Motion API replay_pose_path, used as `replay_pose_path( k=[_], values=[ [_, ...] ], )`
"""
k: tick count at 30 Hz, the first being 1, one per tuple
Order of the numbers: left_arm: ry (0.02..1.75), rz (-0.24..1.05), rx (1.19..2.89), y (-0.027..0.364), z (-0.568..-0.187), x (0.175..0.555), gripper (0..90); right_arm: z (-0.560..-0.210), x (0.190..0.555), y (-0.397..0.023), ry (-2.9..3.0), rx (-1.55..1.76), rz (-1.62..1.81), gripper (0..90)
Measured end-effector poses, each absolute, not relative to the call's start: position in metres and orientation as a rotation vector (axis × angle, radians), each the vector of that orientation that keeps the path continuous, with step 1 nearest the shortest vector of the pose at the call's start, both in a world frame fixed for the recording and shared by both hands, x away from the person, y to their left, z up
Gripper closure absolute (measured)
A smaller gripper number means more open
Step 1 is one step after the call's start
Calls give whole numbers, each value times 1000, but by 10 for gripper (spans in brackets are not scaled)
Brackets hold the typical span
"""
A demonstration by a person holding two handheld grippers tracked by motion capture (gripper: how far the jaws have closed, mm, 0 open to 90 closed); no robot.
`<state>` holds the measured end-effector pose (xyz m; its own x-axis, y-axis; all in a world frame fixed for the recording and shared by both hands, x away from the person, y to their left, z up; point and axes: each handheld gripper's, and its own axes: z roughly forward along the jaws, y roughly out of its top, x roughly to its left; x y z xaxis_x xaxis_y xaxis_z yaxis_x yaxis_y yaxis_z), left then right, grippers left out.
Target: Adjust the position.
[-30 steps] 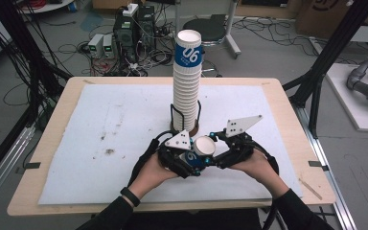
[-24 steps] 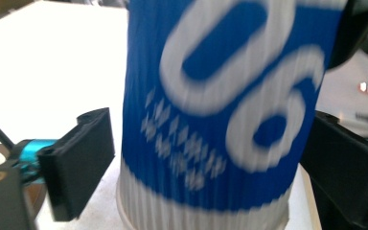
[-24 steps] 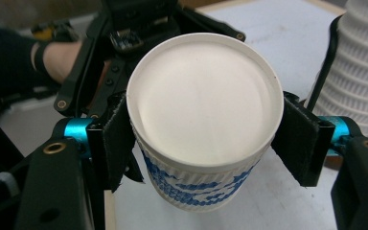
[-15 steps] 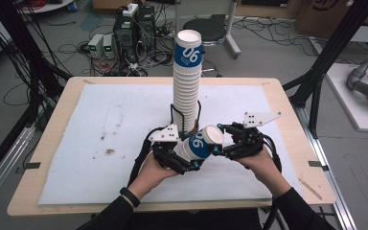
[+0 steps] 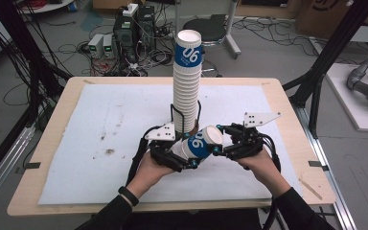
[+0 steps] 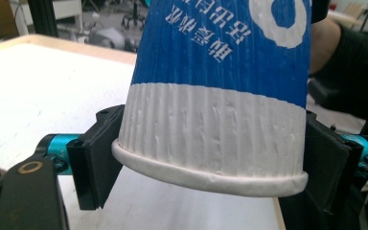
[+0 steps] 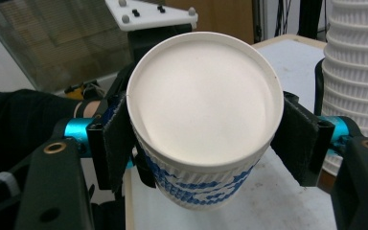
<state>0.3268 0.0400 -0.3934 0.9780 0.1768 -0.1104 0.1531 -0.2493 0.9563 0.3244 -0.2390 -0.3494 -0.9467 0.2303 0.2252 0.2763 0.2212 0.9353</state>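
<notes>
1. Cup stack [image 5: 187, 91] stands upright just beyond both your claws; kept close, likely for feeding cups.
2. Loose cup [image 5: 202, 142] lies tilted between claws; left gripper [image 5: 188, 154] clamps its rim end, jaws just closing; right gripper [image 5: 219, 146] clamps its base, probably for a handover.

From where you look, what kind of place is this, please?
Probably a robotics lab or test workshop, not a home or a cafe. A wooden table stands inside a black frame, computers and tangled cables lie on the floor behind it, and a person's hands work two camera-fitted grippers around a paper cup.
</notes>
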Motion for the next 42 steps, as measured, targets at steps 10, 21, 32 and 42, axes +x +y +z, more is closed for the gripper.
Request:
replay_pose_path(
  k=[10, 21, 32, 42],
  values=[
    [232, 71, 2022, 40, -385, 327, 199, -341, 324, -238, -2616, -447, -1730, 197],
    [212, 123, 2035, 38, -381, 323, 157, -349, 324, -229, -2670, -411, -1626, 288],
    [242, -3, 1778, 48, -385, 327, 94, -350, 328, -244, -2429, -449, -1831, 296],
    [217, -21, 1802, 56, -380, 328, 186, -353, 328, -240, -2436, -427, -1798, 289]
  ],
)
